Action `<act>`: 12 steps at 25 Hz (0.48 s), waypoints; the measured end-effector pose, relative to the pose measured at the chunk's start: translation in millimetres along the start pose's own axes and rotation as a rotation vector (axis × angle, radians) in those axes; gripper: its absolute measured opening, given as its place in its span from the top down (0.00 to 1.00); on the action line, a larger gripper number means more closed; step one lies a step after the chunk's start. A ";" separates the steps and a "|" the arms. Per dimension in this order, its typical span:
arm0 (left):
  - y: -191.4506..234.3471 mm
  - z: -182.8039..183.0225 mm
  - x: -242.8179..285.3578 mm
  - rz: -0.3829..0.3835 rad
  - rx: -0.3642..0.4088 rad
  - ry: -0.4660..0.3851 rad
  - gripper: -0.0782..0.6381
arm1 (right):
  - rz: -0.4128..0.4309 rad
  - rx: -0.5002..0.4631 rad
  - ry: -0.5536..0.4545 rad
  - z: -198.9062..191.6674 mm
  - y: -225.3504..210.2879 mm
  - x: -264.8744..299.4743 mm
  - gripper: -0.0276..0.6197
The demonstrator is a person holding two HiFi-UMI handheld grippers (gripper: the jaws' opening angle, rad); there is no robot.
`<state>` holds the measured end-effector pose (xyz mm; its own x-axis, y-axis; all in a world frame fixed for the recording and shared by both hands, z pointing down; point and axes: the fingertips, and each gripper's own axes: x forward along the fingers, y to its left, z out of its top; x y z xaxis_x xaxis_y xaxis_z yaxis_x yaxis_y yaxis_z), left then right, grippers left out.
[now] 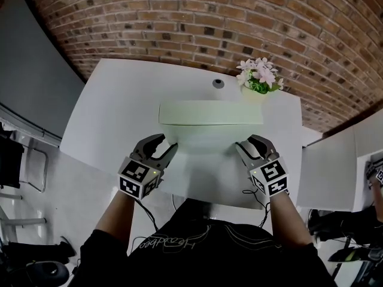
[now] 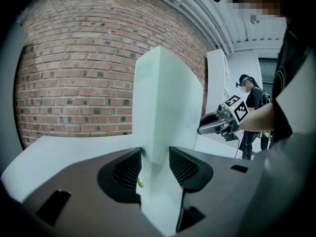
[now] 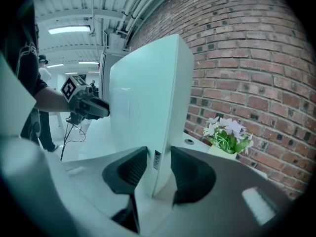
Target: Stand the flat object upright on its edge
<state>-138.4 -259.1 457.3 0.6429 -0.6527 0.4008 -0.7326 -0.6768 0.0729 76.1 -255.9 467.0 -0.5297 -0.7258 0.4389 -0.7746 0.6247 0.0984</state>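
A flat white panel stands on its long edge across the middle of the white table, its top edge level and its face leaning slightly toward me. At the panel's left end, my left gripper is shut on it; in the left gripper view both ribbed pads press on the panel. My right gripper is shut on the right end, and in the right gripper view the panel sits between the pads. Each gripper shows in the other's view: the right gripper, the left gripper.
A small pot of pink and white flowers stands at the table's far right, behind the panel. A round cable grommet is beside it. A brick wall runs behind the table. Another white table stands to the right.
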 end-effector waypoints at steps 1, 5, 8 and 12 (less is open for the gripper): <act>-0.3 0.2 0.1 -0.010 -0.009 -0.001 0.64 | 0.003 -0.004 -0.003 0.1 -0.3 -0.7 0.71; -3.4 -4.1 0.4 -0.084 -0.002 0.031 0.64 | 0.011 -0.013 -0.009 -0.1 0.1 -2.1 0.72; -2.7 -3.5 0.4 -0.132 0.035 0.046 0.52 | 0.011 -0.010 -0.012 -0.5 2.4 -3.1 0.71; -2.5 15.2 0.6 -0.235 0.044 -0.020 0.40 | 0.013 -0.008 -0.009 -0.2 4.2 -4.9 0.72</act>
<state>-132.8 -262.9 443.4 0.7992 -0.4818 0.3594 -0.5521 -0.8248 0.1218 75.5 -249.7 465.4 -0.5427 -0.7204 0.4318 -0.7651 0.6361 0.0997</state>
